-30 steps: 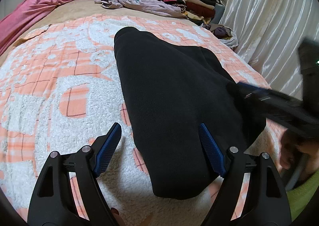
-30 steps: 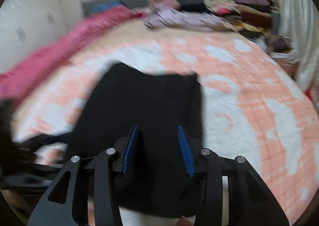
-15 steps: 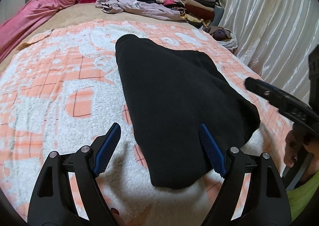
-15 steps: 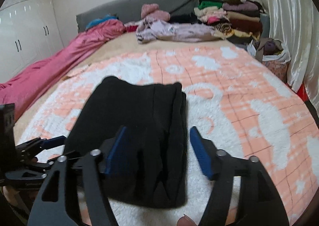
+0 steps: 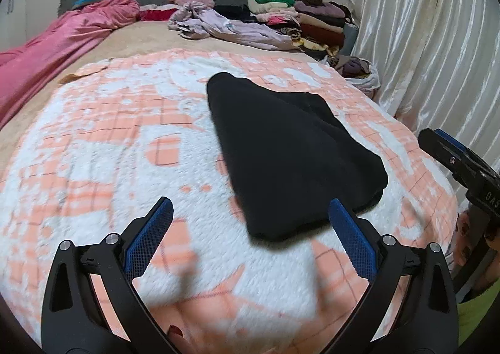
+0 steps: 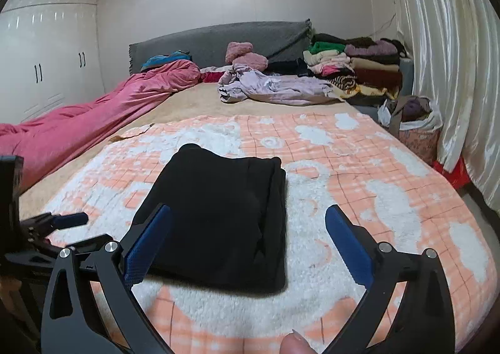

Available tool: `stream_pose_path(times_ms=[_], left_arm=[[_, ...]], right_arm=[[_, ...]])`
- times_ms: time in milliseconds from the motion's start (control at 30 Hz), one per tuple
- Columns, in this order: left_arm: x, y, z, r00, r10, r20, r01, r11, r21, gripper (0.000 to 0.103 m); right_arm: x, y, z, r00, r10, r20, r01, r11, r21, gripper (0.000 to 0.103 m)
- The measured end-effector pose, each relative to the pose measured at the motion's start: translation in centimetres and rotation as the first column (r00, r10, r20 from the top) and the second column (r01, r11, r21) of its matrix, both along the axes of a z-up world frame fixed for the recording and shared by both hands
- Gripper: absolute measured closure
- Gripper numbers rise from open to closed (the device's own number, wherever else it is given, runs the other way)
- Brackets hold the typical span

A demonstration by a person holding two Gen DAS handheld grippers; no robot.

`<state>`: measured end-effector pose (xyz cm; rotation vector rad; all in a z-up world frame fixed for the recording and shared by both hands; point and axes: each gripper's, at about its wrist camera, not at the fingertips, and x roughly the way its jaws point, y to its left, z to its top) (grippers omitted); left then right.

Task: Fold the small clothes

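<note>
Where the fleecy blanket (image 6: 359,172) spreads, a folded black garment (image 6: 218,216) lies flat.

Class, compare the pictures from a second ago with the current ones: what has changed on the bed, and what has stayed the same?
Both tongs have just been opening and drew back from the folded black garment. The right tongs, a second ago narrow over the cloth, now stand wide with nothing pressed between the pads; the left tongs also widened and hold nothing. The garment stays folded on the orange-and-white blanket.

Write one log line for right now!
left tool: open, empty | right tool: open, empty | black garment: folded, lying on blanket
</note>
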<state>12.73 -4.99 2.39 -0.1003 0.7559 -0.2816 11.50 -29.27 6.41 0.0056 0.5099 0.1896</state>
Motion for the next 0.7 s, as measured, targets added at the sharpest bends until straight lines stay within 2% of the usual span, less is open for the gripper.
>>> stream_pose_path(times_ms=[300,533,700], left_arm=[[-3.6,1.4,0.3,0.999,0.036,0.001,-0.036,0.999,0.009,0.010],[-5.9,2.2,-0.6,0.999,0.047,-0.017,-0.047,0.999,0.019,0.010],[-7.0,2.4,-1.7,0.997,0.058,-0.043,-0.057,0.998,0.031,0.010]], right_arm=[[-3.7,0.5,-0.3,1.000,0.009,-0.008,-0.008,1.000,0.022,0.004],[-5.5,0.7,-3.1,0.994,-0.006,-0.111,0.007,1.000,0.002,0.004],[-6.2,0.4,-5.4,0.983,-0.040,-0.181,0.046,0.999,0.027,0.004]])
